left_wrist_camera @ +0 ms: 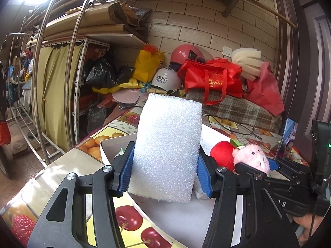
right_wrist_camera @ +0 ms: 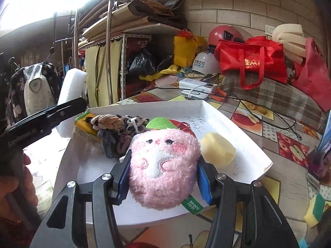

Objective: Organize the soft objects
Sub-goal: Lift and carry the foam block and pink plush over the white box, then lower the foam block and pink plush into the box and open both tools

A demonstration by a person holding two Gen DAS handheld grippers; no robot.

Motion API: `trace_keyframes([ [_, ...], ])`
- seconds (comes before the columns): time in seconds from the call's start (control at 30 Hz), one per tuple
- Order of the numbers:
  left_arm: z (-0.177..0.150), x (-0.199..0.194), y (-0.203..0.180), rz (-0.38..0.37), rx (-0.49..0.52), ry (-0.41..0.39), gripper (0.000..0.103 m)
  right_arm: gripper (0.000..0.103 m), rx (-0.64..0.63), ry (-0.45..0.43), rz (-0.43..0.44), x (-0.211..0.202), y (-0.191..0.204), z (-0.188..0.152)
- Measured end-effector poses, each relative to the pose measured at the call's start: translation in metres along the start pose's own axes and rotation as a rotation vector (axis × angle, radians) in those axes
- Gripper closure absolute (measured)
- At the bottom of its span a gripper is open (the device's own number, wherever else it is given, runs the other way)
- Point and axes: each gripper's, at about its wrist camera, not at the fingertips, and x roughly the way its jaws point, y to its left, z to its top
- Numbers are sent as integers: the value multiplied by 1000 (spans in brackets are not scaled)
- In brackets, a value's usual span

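Observation:
My left gripper [left_wrist_camera: 163,175] is shut on a white foam block [left_wrist_camera: 167,146] and holds it upright above the white tray [left_wrist_camera: 178,217]. My right gripper [right_wrist_camera: 163,179] is shut on a pink plush toy [right_wrist_camera: 163,165] over the tray [right_wrist_camera: 217,111]. The plush and the right gripper also show in the left wrist view [left_wrist_camera: 251,159], beside a red plush apple [left_wrist_camera: 222,155]. In the tray lie a bundle of patterned cloth [right_wrist_camera: 118,128], a yellow sponge piece [right_wrist_camera: 218,149] and a yellow-green sponge [right_wrist_camera: 83,124]. The foam block shows at the left of the right wrist view [right_wrist_camera: 71,84].
The tray sits on a table with a fruit-print cloth [right_wrist_camera: 269,128]. A power bank and cables [right_wrist_camera: 196,91] lie behind the tray. Red bags [right_wrist_camera: 252,60], helmets [right_wrist_camera: 203,62] and a checked cushion [right_wrist_camera: 275,97] crowd the back. A phone [left_wrist_camera: 288,138] stands at right. A yellow-green sponge [right_wrist_camera: 314,210] lies at right.

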Motion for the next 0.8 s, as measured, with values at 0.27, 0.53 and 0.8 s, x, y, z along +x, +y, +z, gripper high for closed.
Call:
trace_keyframes([
  [0.27, 1, 26, -25, -91, 59, 70, 49, 49, 150, -26, -18, 11, -27, 6],
  [0.53, 2, 38, -41, -78, 98, 96, 49, 48, 116, -30, -4, 10, -20, 8],
  [0.8, 0, 33, -44, -1, 122, 57, 48, 47, 37, -41, -2, 8, -6, 9],
])
